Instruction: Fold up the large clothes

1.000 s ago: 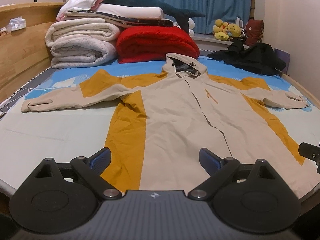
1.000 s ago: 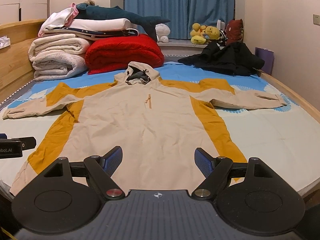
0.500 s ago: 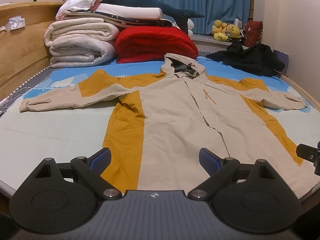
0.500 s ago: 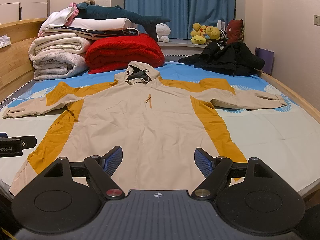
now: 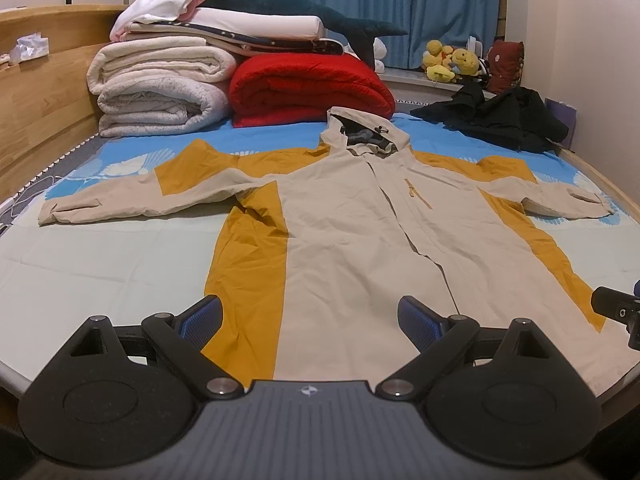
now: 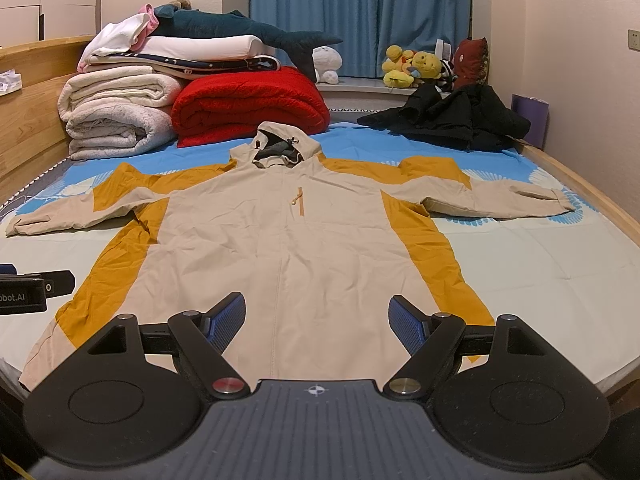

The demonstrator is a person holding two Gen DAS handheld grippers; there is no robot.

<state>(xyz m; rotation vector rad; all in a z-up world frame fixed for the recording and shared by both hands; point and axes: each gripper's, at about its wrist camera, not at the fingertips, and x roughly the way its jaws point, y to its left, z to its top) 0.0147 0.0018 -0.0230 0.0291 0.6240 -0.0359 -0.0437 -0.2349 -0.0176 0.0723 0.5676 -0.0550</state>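
A beige and mustard hooded jacket (image 5: pixel 352 240) lies spread flat, front up, on the bed, both sleeves stretched out sideways and the hood toward the far end. It also shows in the right wrist view (image 6: pixel 288 240). My left gripper (image 5: pixel 310 318) is open and empty, above the jacket's hem left of centre. My right gripper (image 6: pixel 318 318) is open and empty, above the hem at the middle. Each gripper's edge shows in the other's view: the right one (image 5: pixel 618 312) and the left one (image 6: pixel 32 288).
Folded white blankets (image 5: pixel 160 92), a red quilt (image 5: pixel 308 92) and a plush shark (image 5: pixel 296 4) are stacked at the far end. A black garment (image 6: pixel 452 120) lies at the far right. A wooden bed frame (image 5: pixel 36 120) runs along the left, a wall along the right.
Both grippers have hardly moved; the left view has drifted very slightly. Both stay open and the jacket lies as before.
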